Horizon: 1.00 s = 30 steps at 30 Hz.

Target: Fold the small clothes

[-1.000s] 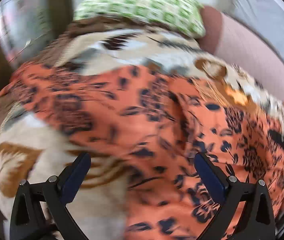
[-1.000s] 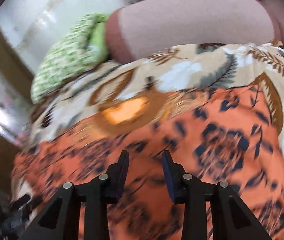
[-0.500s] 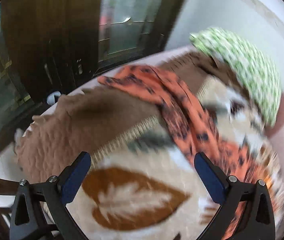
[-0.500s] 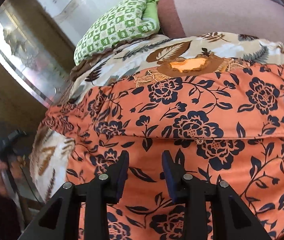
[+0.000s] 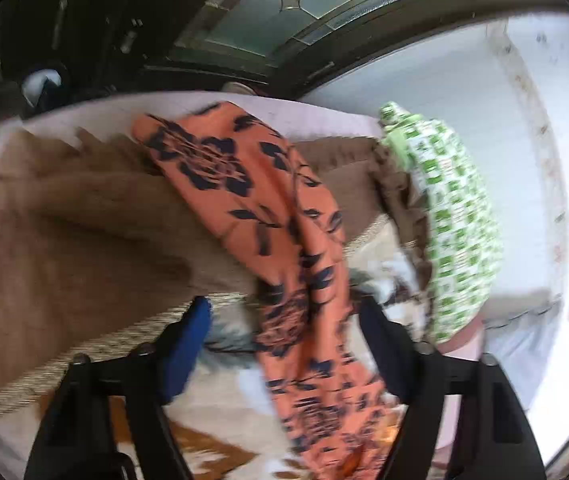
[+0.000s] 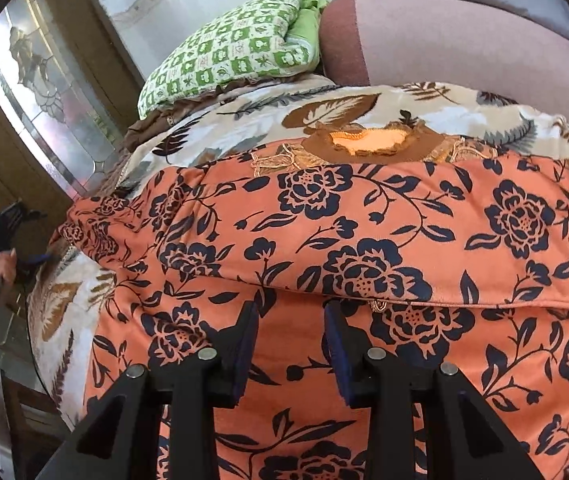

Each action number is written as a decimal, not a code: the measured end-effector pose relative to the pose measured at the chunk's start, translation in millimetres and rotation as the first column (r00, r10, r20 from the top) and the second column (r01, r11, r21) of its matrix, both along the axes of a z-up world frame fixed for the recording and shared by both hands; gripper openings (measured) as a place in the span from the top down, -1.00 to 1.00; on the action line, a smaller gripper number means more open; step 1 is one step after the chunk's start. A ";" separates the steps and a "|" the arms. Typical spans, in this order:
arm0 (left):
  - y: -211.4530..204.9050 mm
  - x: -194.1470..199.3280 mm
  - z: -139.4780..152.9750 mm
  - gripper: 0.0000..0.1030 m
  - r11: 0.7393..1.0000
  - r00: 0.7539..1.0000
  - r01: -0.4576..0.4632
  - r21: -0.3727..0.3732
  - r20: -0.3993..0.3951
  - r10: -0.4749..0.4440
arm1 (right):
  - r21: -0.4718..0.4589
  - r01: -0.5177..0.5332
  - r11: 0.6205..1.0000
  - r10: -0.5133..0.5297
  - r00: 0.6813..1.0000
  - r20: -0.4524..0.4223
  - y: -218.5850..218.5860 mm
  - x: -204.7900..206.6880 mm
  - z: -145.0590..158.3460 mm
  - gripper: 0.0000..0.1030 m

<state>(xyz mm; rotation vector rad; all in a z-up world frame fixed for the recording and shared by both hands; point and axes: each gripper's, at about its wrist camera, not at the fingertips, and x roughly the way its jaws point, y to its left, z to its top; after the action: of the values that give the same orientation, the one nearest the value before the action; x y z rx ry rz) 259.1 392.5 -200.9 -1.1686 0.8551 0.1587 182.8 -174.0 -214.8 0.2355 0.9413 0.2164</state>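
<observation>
**Sleeve lines up for the fold**

An orange floral-print fabric garment [image 6: 364, 240] lies spread on a leaf-patterned bed blanket [image 6: 244, 120]. The left gripper [image 5: 284, 344], jaws just narrowing yet not pinching, straddles the sleeve, whose length runs away from it. The right gripper [image 6: 290, 336], part open and empty, hovers over the body.

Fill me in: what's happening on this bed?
A person with a claw in each hand is folding an orange garment with dark blue flowers spread on a leaf-print blanket. The left claw has just been closing around a bunched sleeve end of it, pads not visibly pressing yet. The right claw hovers part-open over the garment's middle, holding nothing. A green checked pillow lies behind.
</observation>
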 end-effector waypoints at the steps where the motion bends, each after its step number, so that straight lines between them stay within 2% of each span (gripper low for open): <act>1: -1.4 3.2 -0.9 -0.30 1.000 1.000 0.005 -0.025 0.024 -0.005 | -0.002 0.000 1.000 0.000 1.000 0.000 0.1 0.3 -0.4 0.27; 3: -4.9 10.3 1.4 -0.29 1.000 0.999 0.013 -0.008 0.034 -0.013 | 0.001 0.001 1.000 -0.001 1.000 -0.006 -0.1 1.5 -2.3 0.27; 5: -5.4 15.4 0.5 -0.17 1.000 0.998 0.020 0.002 0.051 -0.021 | -0.001 0.002 1.000 -0.002 1.000 -0.011 -0.1 2.8 -4.0 0.27; 7: -4.3 24.4 -7.9 0.12 0.999 0.999 0.026 -0.020 0.042 -0.025 | -0.004 0.001 1.000 -0.001 1.000 -0.014 0.8 4.1 -5.3 0.27; 11: -1.9 33.8 -22.1 0.43 0.999 0.999 0.007 -0.043 0.040 -0.006 | -0.012 -0.002 1.000 0.002 1.000 -0.019 2.5 5.9 -8.6 0.27; 13: -1.4 34.9 -24.1 0.80 0.999 0.998 0.002 -0.039 0.056 0.001 | -0.015 -0.003 1.000 0.002 1.000 -0.021 3.0 6.9 -9.9 0.27; 14: 0.0 29.9 -23.9 0.87 0.999 0.997 -0.003 -0.043 0.070 0.006 | -0.018 0.000 1.000 0.000 1.000 -0.022 2.6 7.6 -10.7 0.27; 17: -3.3 27.6 -13.5 0.88 1.000 0.994 -0.005 0.013 0.109 0.003 | -0.016 0.018 1.000 -0.019 1.000 -0.018 -1.4 8.6 -11.5 0.27; 21: -18.0 25.4 24.6 0.89 0.991 0.983 0.039 0.130 0.172 -0.061 | 0.005 0.070 0.998 -0.070 0.998 0.002 -15.6 7.9 -6.0 0.27; 23: -36.6 28.0 51.4 0.89 0.977 0.972 0.086 0.193 0.201 -0.126 | 0.023 0.113 0.993 -0.114 0.993 0.015 -28.9 6.8 -1.8 0.27; 27: -95.9 34.2 106.7 0.89 0.924 0.928 0.206 0.322 0.237 -0.289 | 0.062 0.210 0.976 -0.212 0.977 0.023 -61.1 5.4 4.2 0.27; 29: -138.0 37.4 131.5 0.89 0.879 0.892 0.274 0.390 0.238 -0.384 | 0.095 0.269 0.958 -0.272 0.962 0.020 -83.6 4.7 6.2 0.27; 30: -167.7 39.2 144.2 0.89 0.845 0.866 0.318 0.430 0.232 -0.444 | 0.111 0.294 0.949 -0.298 0.954 0.019 -93.5 3.8 7.1 0.27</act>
<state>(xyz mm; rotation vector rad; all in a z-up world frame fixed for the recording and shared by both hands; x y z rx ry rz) 298.3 224.8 -56.7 -0.6134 0.7096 -0.1948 186.6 -267.5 -207.6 0.4666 0.8476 -0.0069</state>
